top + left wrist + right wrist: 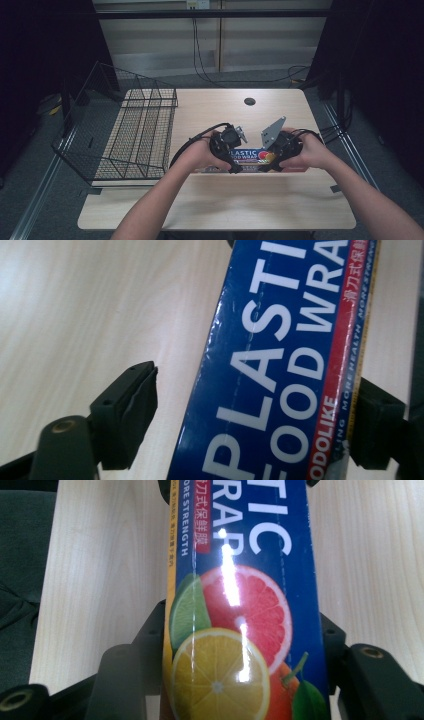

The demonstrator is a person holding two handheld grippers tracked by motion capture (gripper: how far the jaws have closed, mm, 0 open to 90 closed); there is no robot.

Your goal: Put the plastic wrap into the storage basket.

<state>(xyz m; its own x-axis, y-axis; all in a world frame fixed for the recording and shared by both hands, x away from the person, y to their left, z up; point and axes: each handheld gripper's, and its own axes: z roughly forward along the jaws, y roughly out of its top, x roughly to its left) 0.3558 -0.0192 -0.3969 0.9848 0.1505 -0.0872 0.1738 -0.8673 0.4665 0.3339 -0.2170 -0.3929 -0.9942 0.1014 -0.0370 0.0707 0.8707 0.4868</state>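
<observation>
A long blue cardboard box of plastic food wrap (247,155), printed with citrus fruit at one end, lies crosswise near the middle of the pale wooden tabletop (215,200). The left claw (250,405) straddles the box's lettered end with jaws apart: one jaw stands clear of the box edge, the other lies close against the opposite edge. The right claw (245,650) is clamped on the fruit-printed end, both jaws pressed to its sides. A black wire basket (130,135) rests at the tabletop's left edge.
</observation>
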